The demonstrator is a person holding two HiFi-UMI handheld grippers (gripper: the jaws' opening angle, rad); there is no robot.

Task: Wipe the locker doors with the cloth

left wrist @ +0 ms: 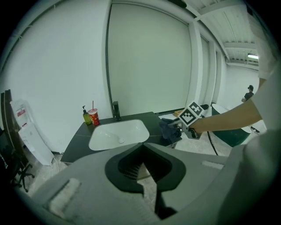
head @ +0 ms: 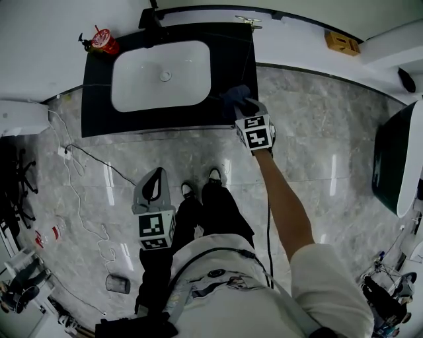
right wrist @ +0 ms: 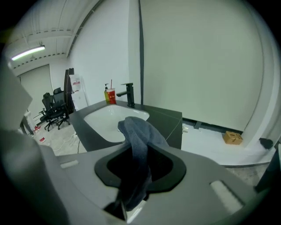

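Observation:
A dark blue-grey cloth hangs bunched from my right gripper, which is shut on it over the front right corner of a black vanity counter. In the right gripper view the cloth drapes up out of the gripper and hides part of the white sink. The left gripper view shows the cloth held at the counter's corner. My left gripper hangs low beside the person's legs, shut and holding nothing. Pale flat wall panels rise behind the vanity; I cannot make out locker doors.
A white sink, a black faucet and a red cup are on the counter. A cardboard box lies by the wall. A dark tub stands right. Cables and a mesh cup lie on the floor.

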